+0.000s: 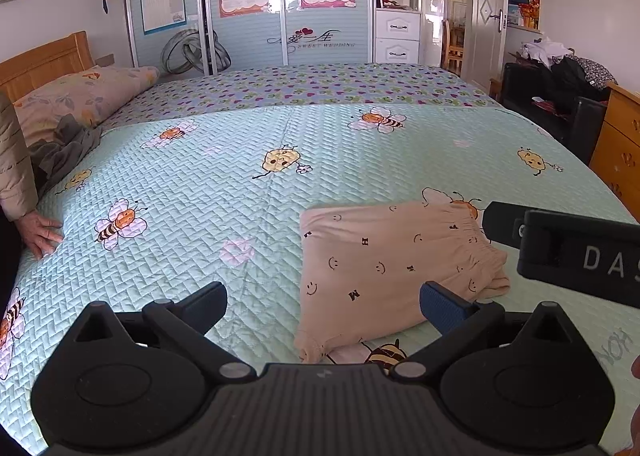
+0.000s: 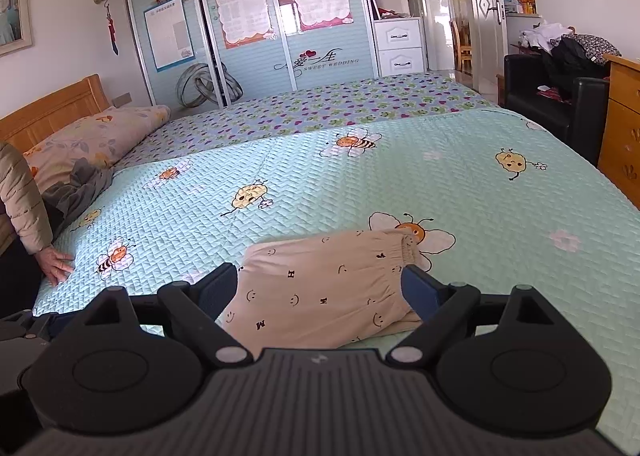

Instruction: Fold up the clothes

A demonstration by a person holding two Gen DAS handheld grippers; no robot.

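A folded peach garment (image 1: 392,268) with small smiley faces and letters lies on the mint bee-print quilt (image 1: 240,184), elastic waistband to the right. My left gripper (image 1: 324,308) is open over bare quilt, and its right finger (image 1: 440,306) overlaps the garment's near edge. In the right wrist view the same garment (image 2: 320,276) lies between the wide-spread fingers of my right gripper (image 2: 320,290), which is open just above it. The pads do not visibly press on the cloth. The right gripper's black body (image 1: 568,248) shows at the right of the left wrist view.
A person's hand (image 1: 40,234) rests on the quilt's left edge, below a puffy beige sleeve (image 2: 20,196). A crumpled grey garment (image 1: 64,148) lies by the floral pillow (image 1: 84,96). A wooden dresser (image 2: 624,128) and a black armchair (image 2: 552,104) stand to the right.
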